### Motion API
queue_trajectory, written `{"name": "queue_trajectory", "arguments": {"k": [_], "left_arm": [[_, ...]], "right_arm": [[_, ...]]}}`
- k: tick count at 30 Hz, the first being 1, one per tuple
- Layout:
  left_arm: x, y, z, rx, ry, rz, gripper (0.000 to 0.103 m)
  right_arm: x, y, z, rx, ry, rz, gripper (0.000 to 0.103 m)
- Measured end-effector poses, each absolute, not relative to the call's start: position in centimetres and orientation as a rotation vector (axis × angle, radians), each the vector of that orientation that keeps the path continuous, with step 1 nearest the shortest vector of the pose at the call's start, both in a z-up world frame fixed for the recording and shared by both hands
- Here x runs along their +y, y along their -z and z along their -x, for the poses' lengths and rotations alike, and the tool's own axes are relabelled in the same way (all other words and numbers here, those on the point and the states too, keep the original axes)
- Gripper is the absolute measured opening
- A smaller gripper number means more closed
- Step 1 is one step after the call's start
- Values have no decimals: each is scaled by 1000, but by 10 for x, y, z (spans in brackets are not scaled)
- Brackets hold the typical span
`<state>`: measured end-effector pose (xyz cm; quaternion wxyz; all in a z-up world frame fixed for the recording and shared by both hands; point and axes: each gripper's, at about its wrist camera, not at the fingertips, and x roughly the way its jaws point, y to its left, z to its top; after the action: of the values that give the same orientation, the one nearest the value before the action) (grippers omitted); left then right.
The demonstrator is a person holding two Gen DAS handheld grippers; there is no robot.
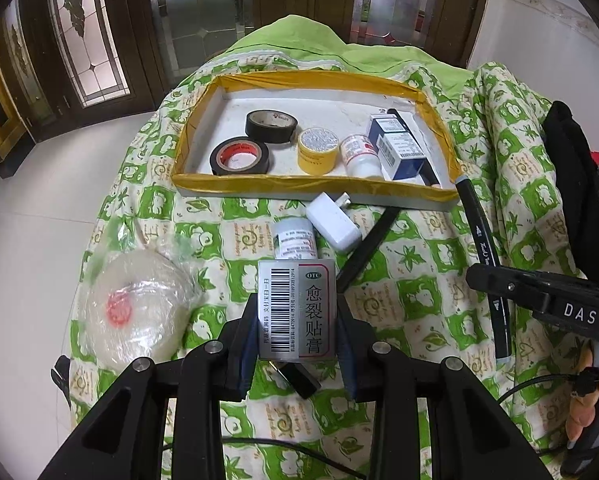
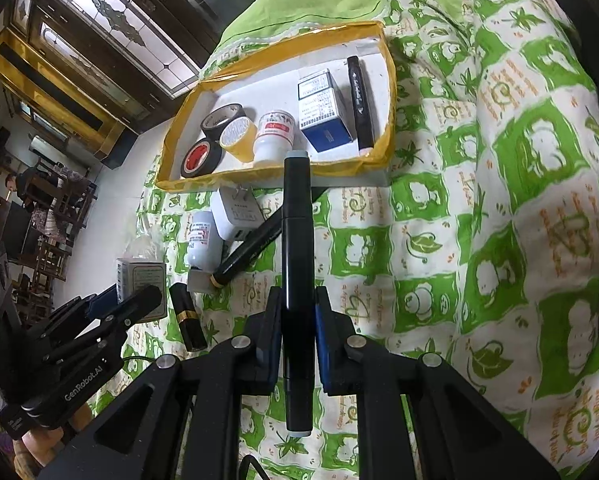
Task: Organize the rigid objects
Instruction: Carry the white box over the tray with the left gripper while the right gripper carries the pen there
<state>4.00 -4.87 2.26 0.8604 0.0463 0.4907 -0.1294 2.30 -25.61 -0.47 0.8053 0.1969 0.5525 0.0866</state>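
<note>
Surface: green-and-cream patterned quilt (image 1: 431,280) draped over a raised surface, dark glazed doors behind at the top of both views.
Tray: yellow-taped shallow box (image 1: 299,186), upper centre of the left wrist view, upper centre-left of the right wrist view (image 2: 259,178); it already holds two black tape rolls (image 1: 239,156), a yellow-sided tin (image 1: 317,150), a white bottle (image 1: 359,154), a blue-and-white carton (image 1: 399,148) and a black marker (image 2: 361,104) along its right wall.
Left gripper (image 1: 297,332): jaws closed on a silver OTC plaster box (image 1: 295,310), barcode face up, long axis pointing straight ahead toward the tray's near rim.
Right gripper (image 2: 297,332): jaws pinched on a black marker pen (image 2: 297,280) held mid-barrel; its far tip appears to reach the tray's near rim in that view.
Key relation: tray lies dead ahead of both grippers; the pen's long axis runs along the fingers, toward the tray's long near edge, parallel to the marker already inside.
Nearer hand: right, judging by the pen tip at the rim; the left's box looks further back.
Still loose on the quilt: white charger plug (image 1: 333,226), second white bottle (image 1: 295,240), another dark pen (image 2: 251,248), lipstick tube (image 2: 187,316), wrapped clear tape roll (image 1: 135,308).
Likely need: lift over the rim, then release.
</note>
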Motion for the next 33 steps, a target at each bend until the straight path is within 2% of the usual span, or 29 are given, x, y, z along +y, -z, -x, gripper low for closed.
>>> {"name": "queue_trajectory", "arguments": {"k": [17,33], "left_arm": [[-41,-36,-88,1009,255,-104,35],[-38,-27,-133,1025,247,-134,35]], "right_arm": [[-254,-12,-58,1156,-187,-416,14],[-251,-26,-118,1140,-185,-411,14]]}}
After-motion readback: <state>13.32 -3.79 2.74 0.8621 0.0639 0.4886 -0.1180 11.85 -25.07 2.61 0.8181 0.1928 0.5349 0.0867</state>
